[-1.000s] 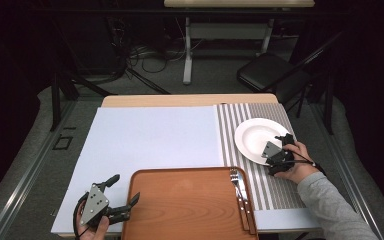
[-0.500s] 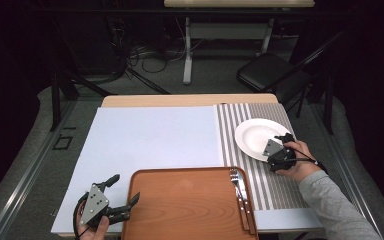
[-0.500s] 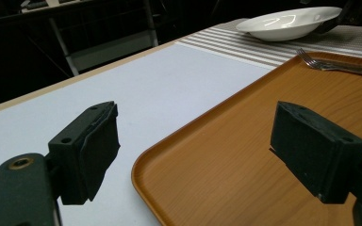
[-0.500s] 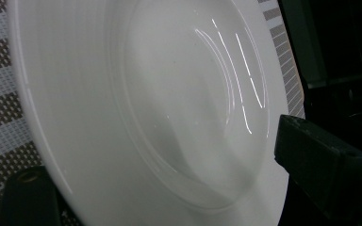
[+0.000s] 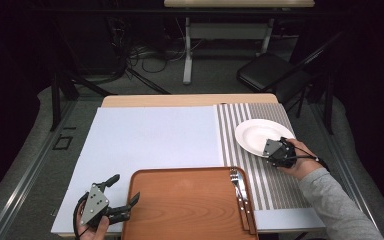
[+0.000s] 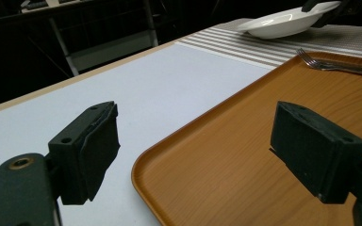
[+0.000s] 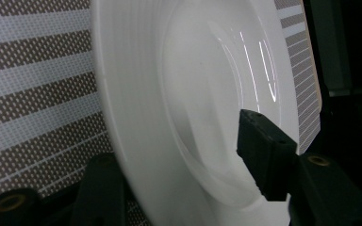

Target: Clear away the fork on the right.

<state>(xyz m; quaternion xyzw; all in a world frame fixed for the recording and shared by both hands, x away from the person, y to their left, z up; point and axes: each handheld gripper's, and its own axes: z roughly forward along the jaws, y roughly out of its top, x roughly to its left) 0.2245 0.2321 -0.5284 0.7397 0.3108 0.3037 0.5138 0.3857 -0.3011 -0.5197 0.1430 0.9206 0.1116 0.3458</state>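
Closing on the white plate (image 5: pixel 258 135), the right gripper (image 5: pixel 278 153) had one finger under the rim and one finger (image 7: pixel 264 150) over it, at the plate's 4 o'clock edge; full clamp not confirmable. Plate sat on the striped mat (image 5: pixel 275 185) at the desk's 2 o'clock. Left gripper (image 6: pixel 202 155) was released, fingers wide apart over the corner of the orange tray (image 5: pixel 180 205) at 7 o'clock.

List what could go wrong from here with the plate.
1. The right tool has just been closing over the plate rim, one jaw above and one below. Such a grip on the edge may let it tilt or slip when lifted.
2. The fork lies on the tray; a plate set down there could land on it.
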